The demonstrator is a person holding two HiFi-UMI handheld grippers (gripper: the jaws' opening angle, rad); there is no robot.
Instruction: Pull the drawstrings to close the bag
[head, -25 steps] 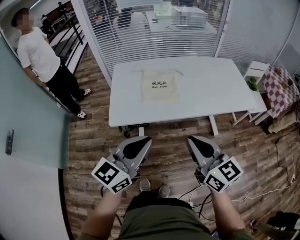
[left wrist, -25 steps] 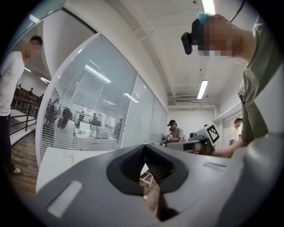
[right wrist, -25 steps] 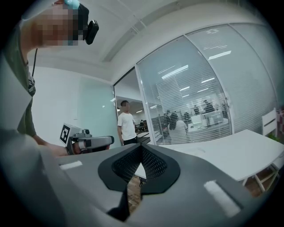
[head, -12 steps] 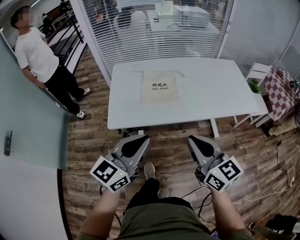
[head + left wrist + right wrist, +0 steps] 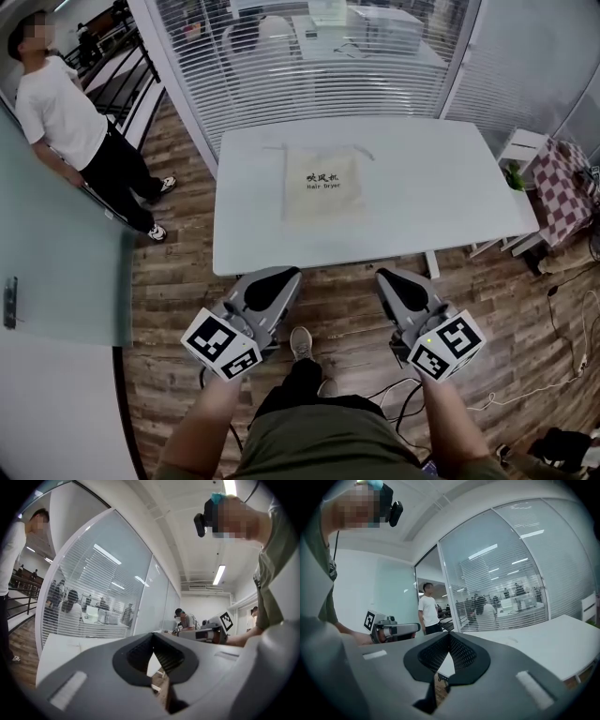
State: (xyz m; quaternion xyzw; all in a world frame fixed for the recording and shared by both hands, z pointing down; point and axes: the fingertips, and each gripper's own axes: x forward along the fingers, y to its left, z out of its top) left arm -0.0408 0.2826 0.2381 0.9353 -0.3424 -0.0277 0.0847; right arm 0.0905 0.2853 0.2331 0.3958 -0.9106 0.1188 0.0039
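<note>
Bag (image 5: 321, 185) lengthwise near-to-far, mouth farthest

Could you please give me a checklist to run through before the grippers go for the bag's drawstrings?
1. Bag lies flat on the table: ok.
2. Both drawstrings show at the bag's far corners: ok.
3. Left gripper open for a grasp: not ok, shut and empty.
4. Right gripper open for a grasp: not ok, shut and empty.
5. Grippers at the drawstrings: not ok, both are short of the table's near edge.
6. Bag mouth open: cannot tell.
</note>
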